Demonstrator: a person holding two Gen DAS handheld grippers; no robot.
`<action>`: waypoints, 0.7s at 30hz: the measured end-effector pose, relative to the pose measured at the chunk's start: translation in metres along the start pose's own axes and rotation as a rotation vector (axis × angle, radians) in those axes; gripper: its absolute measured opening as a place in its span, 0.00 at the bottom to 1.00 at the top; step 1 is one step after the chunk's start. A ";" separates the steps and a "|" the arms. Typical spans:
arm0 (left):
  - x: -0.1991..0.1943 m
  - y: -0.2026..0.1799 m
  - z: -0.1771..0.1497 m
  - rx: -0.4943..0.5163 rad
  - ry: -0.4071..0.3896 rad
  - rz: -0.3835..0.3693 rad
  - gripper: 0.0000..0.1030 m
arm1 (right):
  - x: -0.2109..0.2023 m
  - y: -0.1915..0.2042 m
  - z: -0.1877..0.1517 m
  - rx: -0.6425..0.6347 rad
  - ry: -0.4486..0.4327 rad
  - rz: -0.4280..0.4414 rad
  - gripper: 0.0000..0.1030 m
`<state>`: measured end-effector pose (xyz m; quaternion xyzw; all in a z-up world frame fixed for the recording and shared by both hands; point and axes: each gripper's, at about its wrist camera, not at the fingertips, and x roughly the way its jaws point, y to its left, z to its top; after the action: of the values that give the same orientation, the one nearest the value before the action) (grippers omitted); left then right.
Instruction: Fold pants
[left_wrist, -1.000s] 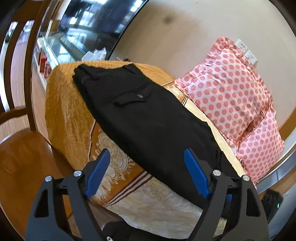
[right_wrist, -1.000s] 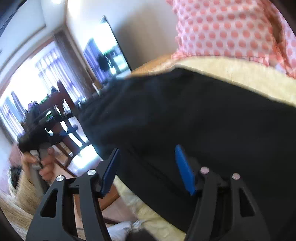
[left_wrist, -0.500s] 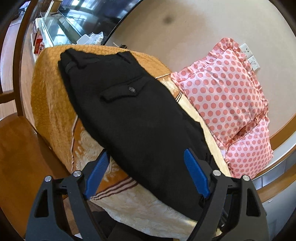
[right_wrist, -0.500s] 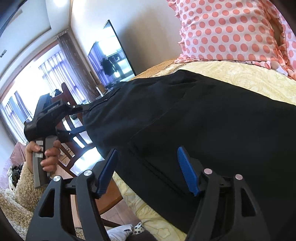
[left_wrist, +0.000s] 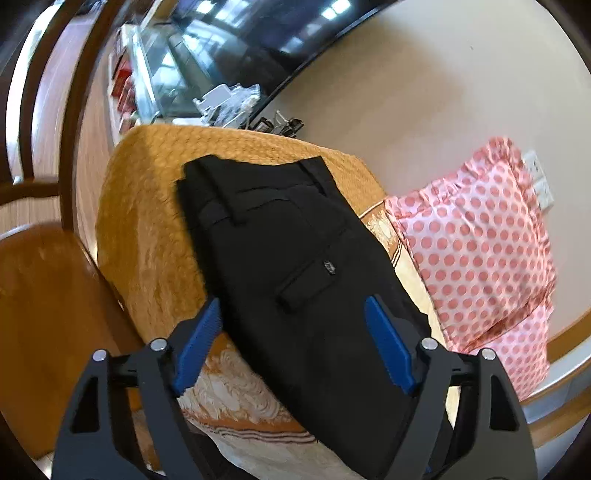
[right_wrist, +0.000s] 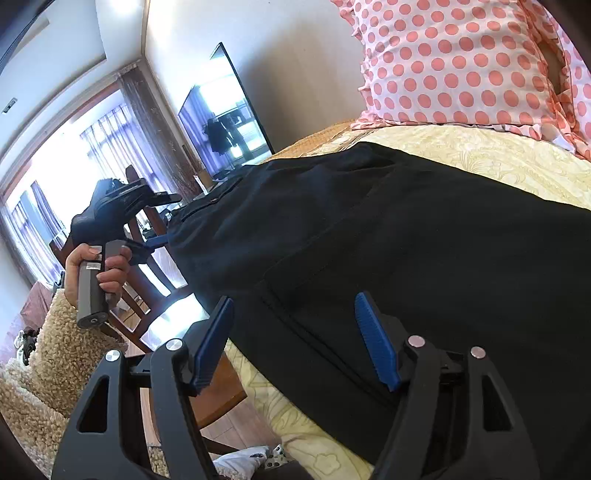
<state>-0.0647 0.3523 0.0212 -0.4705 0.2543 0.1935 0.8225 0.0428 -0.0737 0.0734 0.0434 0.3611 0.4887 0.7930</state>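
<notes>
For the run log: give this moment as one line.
stage: pre-grasp | left tool: open, empty | right tool: open, empty | black pants: flat on bed cover, untouched | polka-dot pillow: beside pants

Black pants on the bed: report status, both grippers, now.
Left gripper open, empty. Right gripper open, empty. Black pants flat on yellow patterned bedspread, not gripped. Pink polka-dot pillow beside pants, clear.
</notes>
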 end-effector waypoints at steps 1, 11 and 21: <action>-0.001 0.004 -0.002 -0.012 0.005 0.015 0.77 | 0.000 0.000 0.000 -0.001 -0.003 0.001 0.68; 0.009 -0.004 -0.008 -0.013 0.089 -0.055 0.81 | 0.004 0.001 0.001 -0.020 -0.003 0.012 0.74; 0.016 -0.016 0.015 -0.019 0.041 -0.063 0.81 | 0.006 0.000 0.000 -0.027 -0.008 0.016 0.74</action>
<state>-0.0396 0.3585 0.0292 -0.4898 0.2545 0.1601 0.8183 0.0444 -0.0690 0.0697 0.0376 0.3511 0.4999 0.7909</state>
